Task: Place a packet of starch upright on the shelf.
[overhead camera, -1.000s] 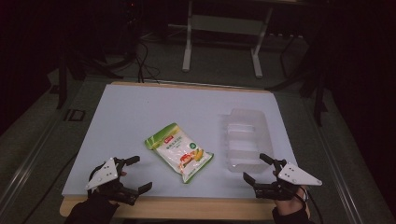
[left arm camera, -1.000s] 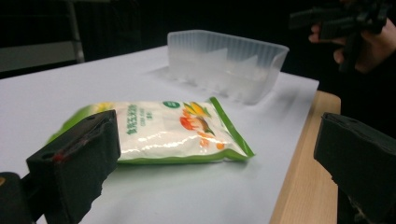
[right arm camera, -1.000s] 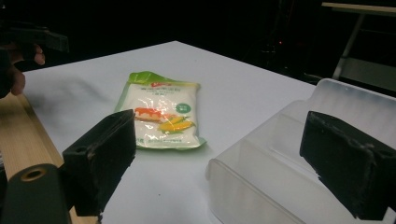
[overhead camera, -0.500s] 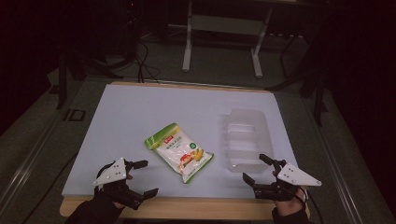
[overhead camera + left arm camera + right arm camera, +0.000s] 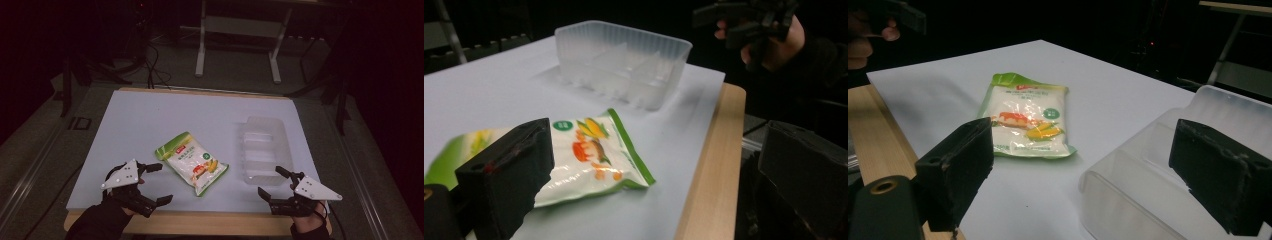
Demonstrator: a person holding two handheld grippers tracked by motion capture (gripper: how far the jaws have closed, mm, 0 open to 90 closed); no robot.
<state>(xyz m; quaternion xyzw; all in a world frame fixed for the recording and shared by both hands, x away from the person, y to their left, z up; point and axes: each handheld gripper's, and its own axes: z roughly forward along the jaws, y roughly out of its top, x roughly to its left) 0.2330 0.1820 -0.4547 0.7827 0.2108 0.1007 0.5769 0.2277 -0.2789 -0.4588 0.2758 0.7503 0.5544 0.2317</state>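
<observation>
A green and white food packet (image 5: 192, 162) (image 5: 574, 157) (image 5: 1026, 121) lies flat near the middle front of the white table top (image 5: 150, 125). A clear plastic tray (image 5: 263, 148) (image 5: 621, 60) (image 5: 1168, 170) with ribbed compartments stands empty to its right. My left gripper (image 5: 159, 183) hovers open at the front left, its jaws wide apart just left of the packet. My right gripper (image 5: 272, 182) is open at the front right, by the tray's near end. In the left gripper view the other hand and its gripper (image 5: 749, 22) are at the top right.
The wooden front edge of the table (image 5: 200, 222) (image 5: 711, 175) runs under both hands. Behind the table stand a white metal frame (image 5: 240, 40) and cables on the dark floor (image 5: 150, 65).
My left gripper has shifted a little right and forward toward the packet, with its jaws spread wider. The right gripper, packet and tray have stayed put.
</observation>
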